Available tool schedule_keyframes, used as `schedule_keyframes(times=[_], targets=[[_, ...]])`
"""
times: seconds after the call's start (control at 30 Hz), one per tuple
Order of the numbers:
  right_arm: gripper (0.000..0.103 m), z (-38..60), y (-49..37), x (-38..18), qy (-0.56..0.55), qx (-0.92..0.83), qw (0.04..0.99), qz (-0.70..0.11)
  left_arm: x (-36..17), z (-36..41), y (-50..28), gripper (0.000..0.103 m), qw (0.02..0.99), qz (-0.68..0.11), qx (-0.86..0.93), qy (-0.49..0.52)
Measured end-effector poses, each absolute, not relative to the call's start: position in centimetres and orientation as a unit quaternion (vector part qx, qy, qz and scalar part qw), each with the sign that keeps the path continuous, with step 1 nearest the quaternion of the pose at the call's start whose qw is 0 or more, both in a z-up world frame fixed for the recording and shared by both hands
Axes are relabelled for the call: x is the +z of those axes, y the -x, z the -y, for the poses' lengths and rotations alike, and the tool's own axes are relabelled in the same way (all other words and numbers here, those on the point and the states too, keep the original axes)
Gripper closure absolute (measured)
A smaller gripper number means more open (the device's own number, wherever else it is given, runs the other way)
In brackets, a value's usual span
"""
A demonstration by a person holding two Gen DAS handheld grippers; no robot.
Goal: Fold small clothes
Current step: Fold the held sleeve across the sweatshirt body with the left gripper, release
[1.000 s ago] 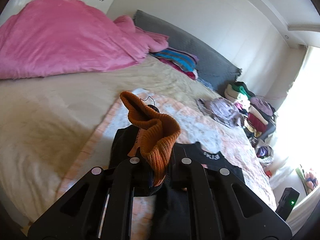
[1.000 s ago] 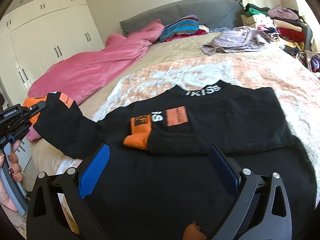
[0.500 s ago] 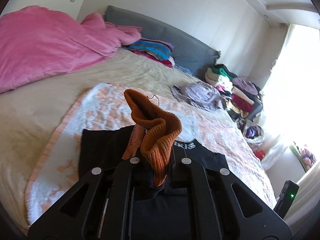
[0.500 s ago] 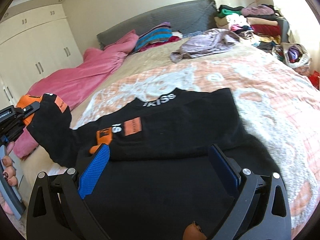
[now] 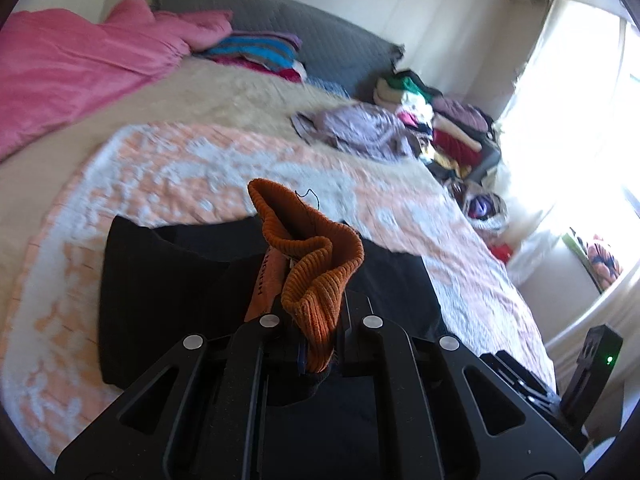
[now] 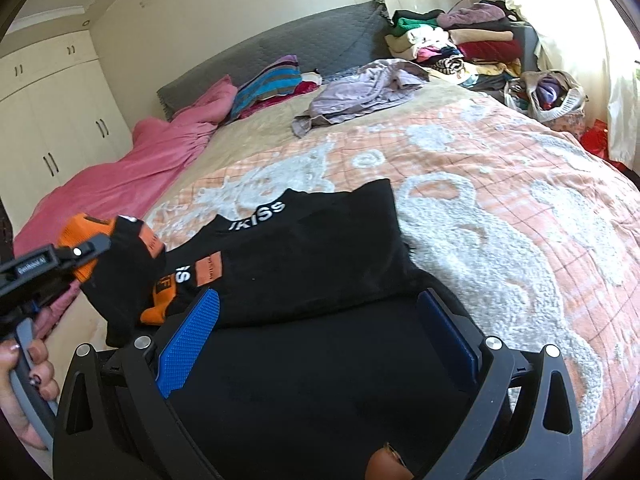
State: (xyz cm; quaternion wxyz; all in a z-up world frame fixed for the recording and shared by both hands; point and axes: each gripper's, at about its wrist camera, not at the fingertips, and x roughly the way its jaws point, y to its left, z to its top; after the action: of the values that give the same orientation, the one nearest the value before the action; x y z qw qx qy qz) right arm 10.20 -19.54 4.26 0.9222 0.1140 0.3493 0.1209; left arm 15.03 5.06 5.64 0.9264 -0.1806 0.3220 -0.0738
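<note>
A black sweatshirt [image 6: 320, 248] with white lettering and orange patches lies on the bed's peach and white blanket [image 6: 500, 200]; one sleeve is folded across its body. It also shows in the left wrist view [image 5: 168, 280]. My left gripper [image 5: 316, 344] is shut on the orange ribbed cuff [image 5: 316, 264] of the other sleeve and holds it lifted at the garment's left side; it shows at the left of the right wrist view [image 6: 86, 250]. My right gripper [image 6: 320, 340] is open and empty, its blue pads [image 6: 188, 332] low over the black fabric near the hem.
A pink duvet [image 6: 132, 176] lies at the bed's far left. A lilac garment [image 6: 360, 88] and striped folded clothes [image 6: 268, 88] lie near the grey headboard [image 6: 280, 48]. A pile of clothes [image 6: 460, 44] and a bag [image 6: 548, 92] stand at the right. White wardrobes [image 6: 52, 120] line the left wall.
My left gripper has carried the orange cuff and sleeve rightward, toward the garment's body. My right gripper has stayed open over the hem while its view swung to the right.
</note>
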Motion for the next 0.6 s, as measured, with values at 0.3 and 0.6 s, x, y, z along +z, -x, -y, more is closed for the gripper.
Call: schedule_keyframes(times=[0.3, 0.6], targets=[[0.005, 20.8, -10.5, 3.0, -0.114, 0.101, 0.920, -0.362, 2.2, -2.3, -16.9, 0.099, 0.911, -0.364, -0.106, 0.165], [0.005, 21.2, -10.8, 2.0, -0.118, 0.092, 0.915, -0.375, 0.2, -1.2, -17.0, 0.063, 0.890, -0.387, -0.164, 0.174]])
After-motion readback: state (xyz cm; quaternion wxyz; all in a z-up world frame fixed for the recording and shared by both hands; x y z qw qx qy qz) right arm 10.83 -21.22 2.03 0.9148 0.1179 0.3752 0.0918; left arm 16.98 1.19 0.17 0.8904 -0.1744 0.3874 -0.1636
